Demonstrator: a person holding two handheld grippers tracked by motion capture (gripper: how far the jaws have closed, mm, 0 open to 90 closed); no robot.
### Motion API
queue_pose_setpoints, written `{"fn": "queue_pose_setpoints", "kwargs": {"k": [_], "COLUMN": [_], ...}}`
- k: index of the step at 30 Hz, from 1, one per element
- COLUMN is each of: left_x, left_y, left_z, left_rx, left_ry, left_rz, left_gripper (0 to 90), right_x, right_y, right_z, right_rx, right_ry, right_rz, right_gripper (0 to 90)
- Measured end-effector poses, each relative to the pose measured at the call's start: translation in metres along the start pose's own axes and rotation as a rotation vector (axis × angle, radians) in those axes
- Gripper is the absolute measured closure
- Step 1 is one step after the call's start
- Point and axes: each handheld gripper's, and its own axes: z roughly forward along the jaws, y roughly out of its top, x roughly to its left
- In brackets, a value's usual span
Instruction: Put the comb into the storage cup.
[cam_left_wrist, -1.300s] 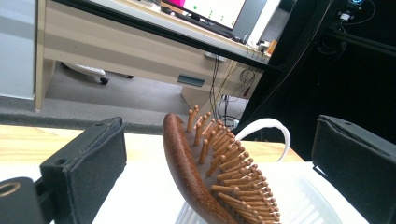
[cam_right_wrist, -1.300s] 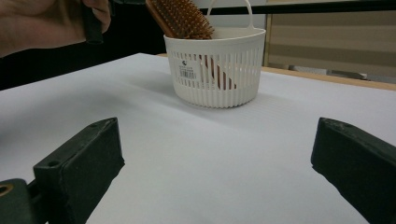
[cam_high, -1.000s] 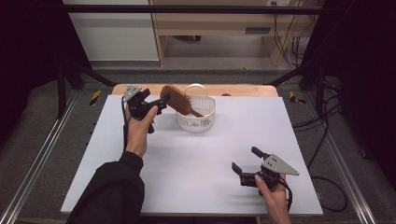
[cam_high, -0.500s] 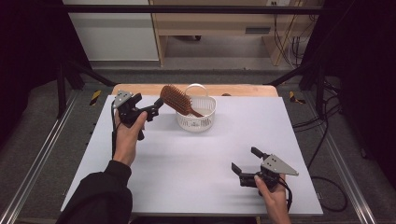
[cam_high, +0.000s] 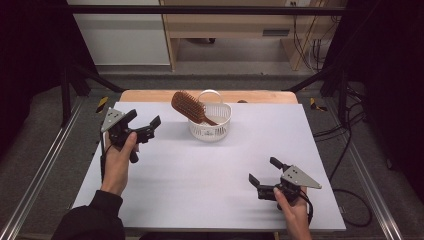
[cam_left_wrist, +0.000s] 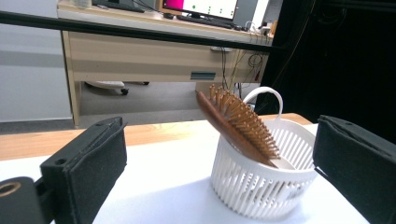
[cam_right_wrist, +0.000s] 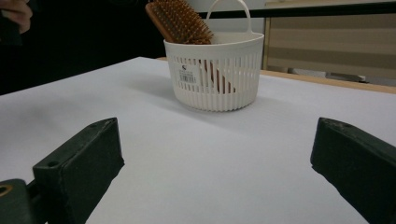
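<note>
— Where is the hairbrush (cam_high: 189, 106) right now?

— It stands in the white basket (cam_high: 210, 129) at the far middle of my table (cam_high: 200, 175). Its handle end is down inside, and its bristled head leans up and out over the rim on the basket's left side, as I see it from above. In my left gripper view the bristles (cam_left_wrist: 243, 123) face up and to the right, with the basket's loop handle (cam_left_wrist: 264, 95) rising behind them.

— And your left gripper?

— My left gripper (cam_high: 142, 126) is just left of the basket, off the brush, its jaws spread wide with nothing between them. They point toward the basket.

— The right one?

— My right gripper (cam_high: 262, 172) sits near the front right of the table, well apart from the basket. Its jaws are spread too and hold nothing. Its camera looks across the bare white tabletop at the basket (cam_right_wrist: 215, 70), with the brush head (cam_right_wrist: 180, 21) poking above the rim.
</note>
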Motion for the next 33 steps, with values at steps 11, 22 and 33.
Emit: {"fn": "queue_pose_setpoints", "kwargs": {"k": [11, 22, 33], "left_x": [0.019, 0.033, 0.025], "left_y": [-0.024, -0.037, -0.056], "left_z": [-0.052, -0.097, -0.102], "left_rx": [-0.016, -0.060, -0.067], "left_ry": [0.046, 0.099, 0.066], "left_rz": [-0.005, 0.027, 0.066], "left_gripper": [2.6, 2.5, 2.5], "right_x": [-0.006, -0.009, -0.012], "right_y": [0.002, 0.008, 0.010], "right_z": [-0.005, -0.014, -0.019], "right_rx": [-0.022, -0.067, -0.072], "right_ry": [-0.041, -0.074, -0.112], "right_rz": [0.023, 0.009, -0.034], "right_gripper": [2.4, 3.8, 3.0]}}
